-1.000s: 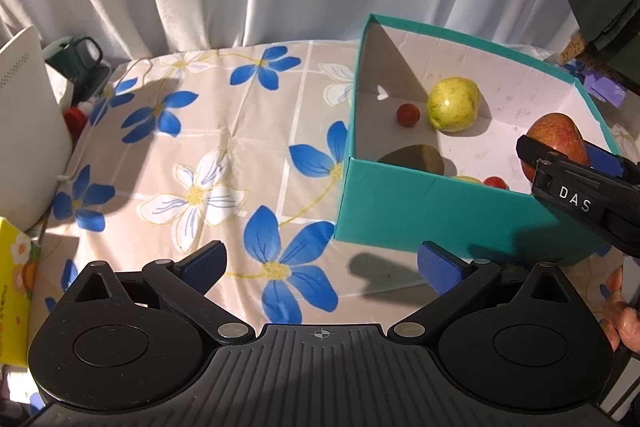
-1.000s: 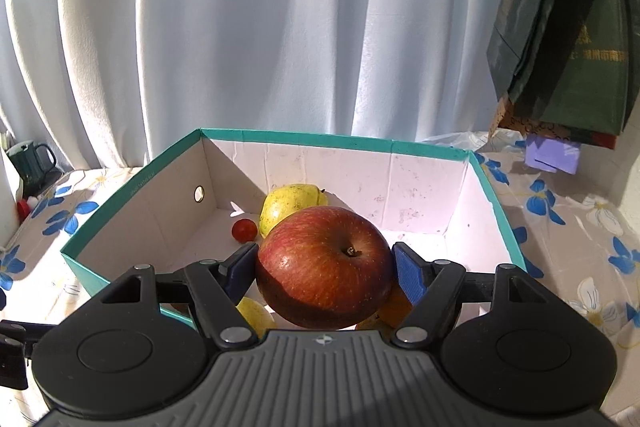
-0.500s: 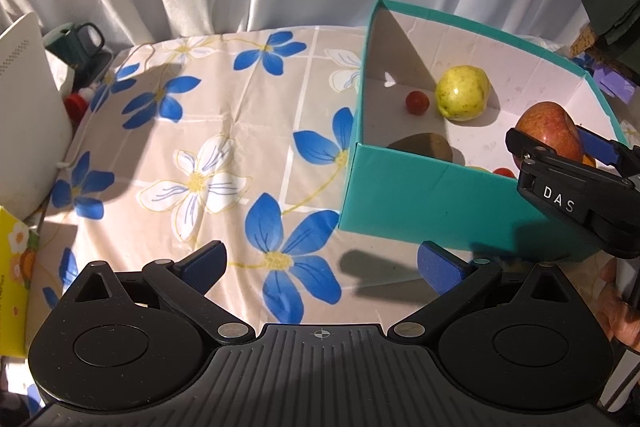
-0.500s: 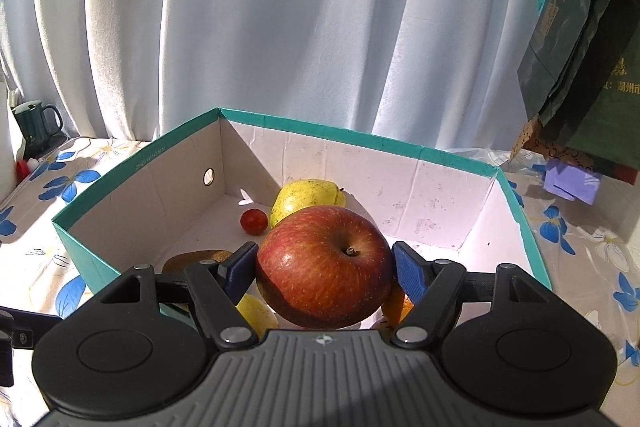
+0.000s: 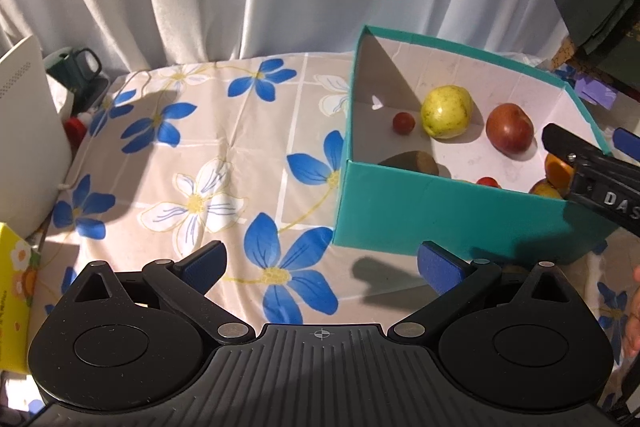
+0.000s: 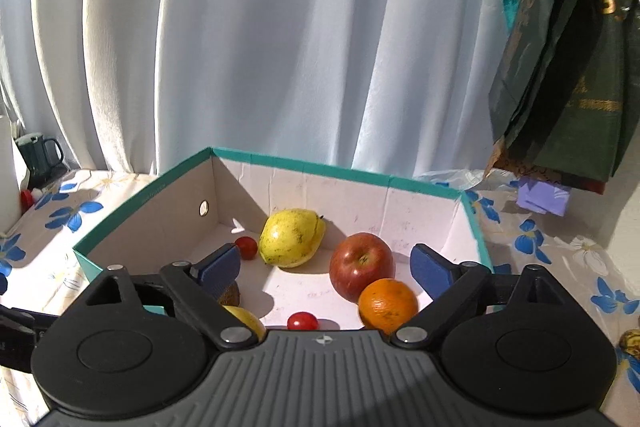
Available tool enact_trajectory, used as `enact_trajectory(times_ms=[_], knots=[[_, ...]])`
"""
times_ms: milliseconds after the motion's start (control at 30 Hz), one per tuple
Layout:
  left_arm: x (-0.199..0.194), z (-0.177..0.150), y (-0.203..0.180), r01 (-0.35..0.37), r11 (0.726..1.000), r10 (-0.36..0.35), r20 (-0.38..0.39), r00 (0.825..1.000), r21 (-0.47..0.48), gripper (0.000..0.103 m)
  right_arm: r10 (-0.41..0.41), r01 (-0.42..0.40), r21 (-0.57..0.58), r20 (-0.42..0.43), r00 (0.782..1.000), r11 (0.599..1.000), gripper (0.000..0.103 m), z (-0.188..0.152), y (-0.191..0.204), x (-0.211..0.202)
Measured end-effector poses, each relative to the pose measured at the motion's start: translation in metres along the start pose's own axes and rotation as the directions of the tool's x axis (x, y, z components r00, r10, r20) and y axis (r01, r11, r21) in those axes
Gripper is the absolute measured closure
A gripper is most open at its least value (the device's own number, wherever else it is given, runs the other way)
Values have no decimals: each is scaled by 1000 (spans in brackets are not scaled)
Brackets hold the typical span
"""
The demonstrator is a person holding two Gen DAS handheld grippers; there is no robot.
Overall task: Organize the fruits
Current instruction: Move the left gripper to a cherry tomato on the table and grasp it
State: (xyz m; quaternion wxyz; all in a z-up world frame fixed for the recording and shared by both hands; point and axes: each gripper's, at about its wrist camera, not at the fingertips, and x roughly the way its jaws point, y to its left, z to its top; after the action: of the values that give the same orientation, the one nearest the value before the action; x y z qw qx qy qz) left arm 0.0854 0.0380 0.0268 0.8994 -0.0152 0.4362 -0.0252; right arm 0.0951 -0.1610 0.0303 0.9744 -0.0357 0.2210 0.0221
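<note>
Red apple [image 6: 362, 266] lies free in the teal box [image 6: 424, 183], lower centre: firm, smooth, bruisable (grip its widest middle); your right gripper [image 6: 324, 267] fingers are opening, left gripper [image 5: 320, 261] fingers spread empty.

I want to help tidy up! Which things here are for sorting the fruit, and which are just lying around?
For the job:
- teal cardboard box
- round red apple
- speckled yellow pear
- round orange
- small red cherry tomatoes
- brown kiwi

Just lying about:
- dark green mug
- hanging dark green bag
- folded purple paper
</note>
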Motion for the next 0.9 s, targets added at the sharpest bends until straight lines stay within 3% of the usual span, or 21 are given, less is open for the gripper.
enact_trajectory(times_ms=[100, 267, 400, 600, 900], knots=[[-5, -8, -10, 27, 998, -29, 39, 999, 58, 0, -31, 29, 39, 69, 997, 999, 0, 1, -13, -33], [-7, -31, -34, 87, 979, -100, 61, 993, 183, 0, -148, 128, 142, 139, 979, 982, 0, -2, -36, -78], [-14, -55, -50, 124, 948, -157, 93, 983, 292, 0, -177, 146, 219, 131, 975, 965, 0, -13, -47, -105], [-28, -88, -64, 166, 910, -231, 133, 964, 380, 0, -210, 185, 219, 96, 973, 958, 0, -28, -46, -125], [-23, -132, -83, 145, 890, -242, 178, 954, 432, 0, -210, 190, 230, 65, 976, 954, 0, -42, -46, -142]])
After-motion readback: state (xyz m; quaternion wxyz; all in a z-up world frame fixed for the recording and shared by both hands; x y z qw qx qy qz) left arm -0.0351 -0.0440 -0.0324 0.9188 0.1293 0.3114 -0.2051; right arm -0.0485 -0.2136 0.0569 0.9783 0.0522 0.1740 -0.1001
